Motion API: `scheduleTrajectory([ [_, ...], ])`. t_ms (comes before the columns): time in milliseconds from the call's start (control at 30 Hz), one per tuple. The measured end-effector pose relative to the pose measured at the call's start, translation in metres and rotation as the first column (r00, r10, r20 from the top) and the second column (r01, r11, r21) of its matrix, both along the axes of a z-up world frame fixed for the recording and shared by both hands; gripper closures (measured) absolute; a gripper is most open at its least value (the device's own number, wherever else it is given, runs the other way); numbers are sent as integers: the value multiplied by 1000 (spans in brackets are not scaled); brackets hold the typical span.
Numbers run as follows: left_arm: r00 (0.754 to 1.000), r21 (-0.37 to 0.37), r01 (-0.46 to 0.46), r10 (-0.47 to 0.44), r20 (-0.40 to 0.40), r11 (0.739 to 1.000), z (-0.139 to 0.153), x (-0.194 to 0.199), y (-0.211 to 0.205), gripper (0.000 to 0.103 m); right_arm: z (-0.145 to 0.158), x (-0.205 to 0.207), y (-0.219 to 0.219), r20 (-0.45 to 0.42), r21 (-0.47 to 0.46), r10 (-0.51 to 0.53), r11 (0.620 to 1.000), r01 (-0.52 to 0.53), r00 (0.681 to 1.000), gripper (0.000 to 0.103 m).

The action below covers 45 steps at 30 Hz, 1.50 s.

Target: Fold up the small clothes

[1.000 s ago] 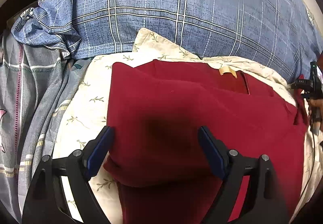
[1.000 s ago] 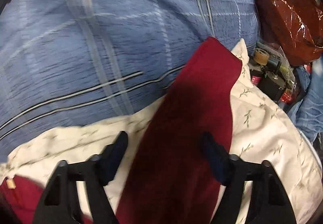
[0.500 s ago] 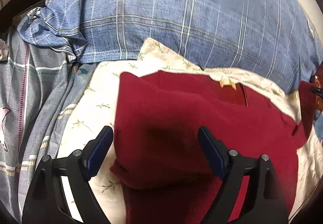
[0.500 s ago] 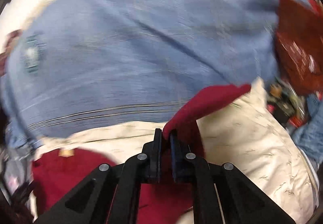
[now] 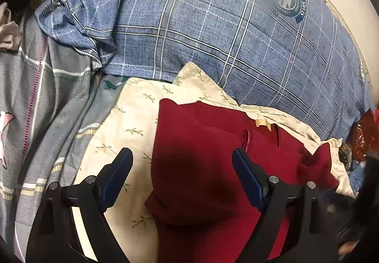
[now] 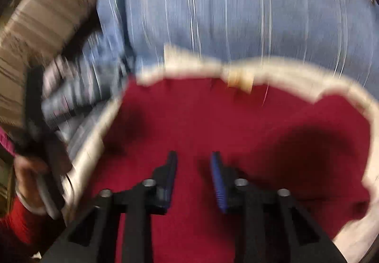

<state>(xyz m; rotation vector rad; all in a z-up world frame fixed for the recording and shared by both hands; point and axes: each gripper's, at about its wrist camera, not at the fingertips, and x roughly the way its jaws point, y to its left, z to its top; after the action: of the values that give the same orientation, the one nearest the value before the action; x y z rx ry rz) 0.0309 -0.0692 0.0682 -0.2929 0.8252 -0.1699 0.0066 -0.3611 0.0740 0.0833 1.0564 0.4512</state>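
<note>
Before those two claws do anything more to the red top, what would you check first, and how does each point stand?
1. Left gripper open and free of cloth: ok, its jaws stand wide with the red garment lying below them.
2. Right gripper let go of the cloth: ok, there is a gap between its pads and nothing pinched in it.
3. Folded side lying flat: cannot tell, the right wrist view is smeared by motion.
4. Garment resting wholly on the cream floral cloth: ok in the left wrist view.
5. Neck label showing, to judge the garment's middle: ok.
6. Garment edges squared: not ok, a corner sticks up at the right.
</note>
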Motion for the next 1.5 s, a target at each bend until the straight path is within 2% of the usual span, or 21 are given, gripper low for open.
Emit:
scheduleTrajectory([
  [67,1000,-2,20,-20,2,1000,1,0,-3,17,-3,-14,-6,7,16,-6,1000,6,1000,68],
  [200,996,5,81,-81,31,997,5,-3,-21,17,15,-42,-29,87,77,-59,996,52,994,39],
  [367,972,-18,235,-235,-17,972,-7,5,-62,17,19,-50,-53,79,108,-132,986,124,988,38],
  [500,964,32,259,-256,-78,965,-24,20,-95,17,18,-59,-63,103,90,-136,988,127,985,38],
  [533,963,29,258,-255,-88,966,-27,23,-101,20,19,-61,-65,111,88,-136,988,126,985,38],
  [600,964,29,250,-247,-98,968,-33,29,-113,44,23,-64,-74,125,99,-147,986,135,981,38],
  [633,964,44,253,-247,-98,967,-33,31,-120,67,26,-65,-79,127,104,-156,984,144,980,38],
  [667,966,70,247,-240,-97,967,-32,33,-126,84,29,-65,-85,134,114,-172,981,158,976,38],
  [700,965,55,251,-245,-95,966,-30,35,-128,91,32,-64,-91,142,123,-190,977,173,972,38],
  [767,968,28,246,-243,-67,969,-16,33,-125,93,36,-66,-102,153,133,-217,971,198,964,37],
  [833,972,46,235,-235,0,971,5,24,-117,93,41,-67,-113,174,128,-251,964,231,952,35],
  [933,980,41,188,-190,66,981,33,6,-81,93,44,-66,-123,204,50,-290,957,286,935,28],
  [1033,989,31,141,-142,50,990,26,1,-51,93,36,-61,-128,208,-63,-313,941,332,927,28],
  [1133,992,9,128,-128,-7,992,0,4,-40,93,22,-51,-121,163,-117,-287,944,307,944,28],
  [1200,991,-11,125,-125,-52,992,-15,7,-41,93,14,-45,-111,146,-149,-259,948,280,955,31],
  [1267,990,5,134,-134,-42,991,-16,6,-47,93,10,-43,-102,172,-197,-227,945,260,959,32],
  [1333,990,7,141,-141,-26,990,-13,5,-49,93,6,-39,-94,218,-299,-194,920,255,956,61],
  [1367,990,4,139,-139,-27,990,-12,4,-46,93,5,-36,-94,239,-355,-192,895,270,952,97],
  [1500,990,15,125,-124,-68,992,-18,-6,-39,90,14,-42,-116,223,-287,-248,907,307,943,97],
])
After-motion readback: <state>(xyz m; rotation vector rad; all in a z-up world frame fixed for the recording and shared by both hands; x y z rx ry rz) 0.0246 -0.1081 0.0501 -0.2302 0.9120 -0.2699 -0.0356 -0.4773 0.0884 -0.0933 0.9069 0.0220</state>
